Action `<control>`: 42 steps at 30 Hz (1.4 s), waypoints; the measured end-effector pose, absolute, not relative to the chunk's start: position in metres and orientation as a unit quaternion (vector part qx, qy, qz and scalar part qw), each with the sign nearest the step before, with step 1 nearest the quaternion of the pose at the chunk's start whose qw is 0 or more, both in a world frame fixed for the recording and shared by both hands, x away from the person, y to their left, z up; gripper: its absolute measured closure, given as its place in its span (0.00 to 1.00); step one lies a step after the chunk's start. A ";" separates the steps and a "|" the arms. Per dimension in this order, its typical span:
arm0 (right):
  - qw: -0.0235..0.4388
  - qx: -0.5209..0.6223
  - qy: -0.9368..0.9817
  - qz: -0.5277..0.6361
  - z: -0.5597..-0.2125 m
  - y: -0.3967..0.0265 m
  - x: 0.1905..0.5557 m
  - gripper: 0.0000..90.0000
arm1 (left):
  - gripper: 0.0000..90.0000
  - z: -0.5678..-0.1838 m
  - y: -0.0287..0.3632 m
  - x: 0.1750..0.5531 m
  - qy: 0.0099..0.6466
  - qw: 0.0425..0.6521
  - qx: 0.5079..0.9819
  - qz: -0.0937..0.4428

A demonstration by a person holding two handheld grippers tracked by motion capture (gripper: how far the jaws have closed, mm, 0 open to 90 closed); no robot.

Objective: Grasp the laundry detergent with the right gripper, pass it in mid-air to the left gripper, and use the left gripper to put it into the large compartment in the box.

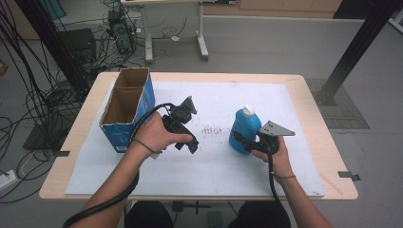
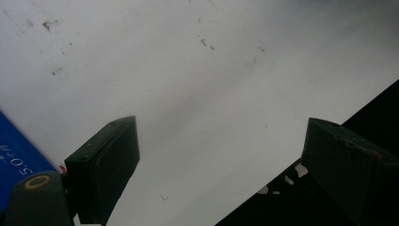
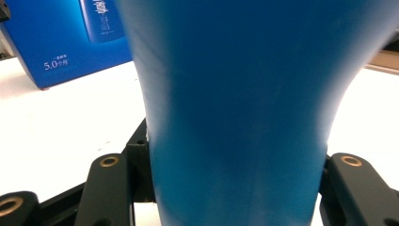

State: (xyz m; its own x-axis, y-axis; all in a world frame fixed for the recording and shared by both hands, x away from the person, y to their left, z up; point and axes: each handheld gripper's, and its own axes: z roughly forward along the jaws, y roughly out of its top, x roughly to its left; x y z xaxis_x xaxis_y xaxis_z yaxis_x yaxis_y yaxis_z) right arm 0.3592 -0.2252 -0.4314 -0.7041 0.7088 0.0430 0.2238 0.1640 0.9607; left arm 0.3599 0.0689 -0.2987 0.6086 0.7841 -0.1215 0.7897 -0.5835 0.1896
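A blue bottle point(image 1: 244, 128) with a white cap stands upright on the white mat point(image 1: 214, 166), right of centre. My right gripper point(image 1: 241, 141) is shut on its lower body from the near side. In the right gripper view the bottle point(image 3: 235, 117) sits tight between the two black jaws. My left gripper point(image 1: 190, 142) hovers low over the mat left of centre, held in a hand. Its jaws stand wide apart, open with nothing between them, over bare white mat point(image 2: 211, 94).
An open blue cardboard box point(image 1: 126, 111) stands at the table's left side, just left of the left hand; its blue side point(image 3: 61, 37) is behind the bottle. The wooden table point(image 1: 85, 109) borders the mat. Cables and desk legs lie on the floor beyond.
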 end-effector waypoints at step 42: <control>0.230 0.313 0.728 0.565 -0.433 -0.224 0.356 0.49 | 0.13 -0.300 0.065 0.359 0.441 0.110 0.891 -0.013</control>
State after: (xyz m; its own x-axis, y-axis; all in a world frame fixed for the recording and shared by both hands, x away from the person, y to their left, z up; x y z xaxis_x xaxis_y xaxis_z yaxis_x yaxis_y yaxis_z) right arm 0.3563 -0.2243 -0.4330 -0.6983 0.7156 0.0197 0.1965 0.1651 0.9665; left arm 0.3593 0.0645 -0.2998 0.6107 0.7828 -0.1193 0.7883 -0.5869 0.1846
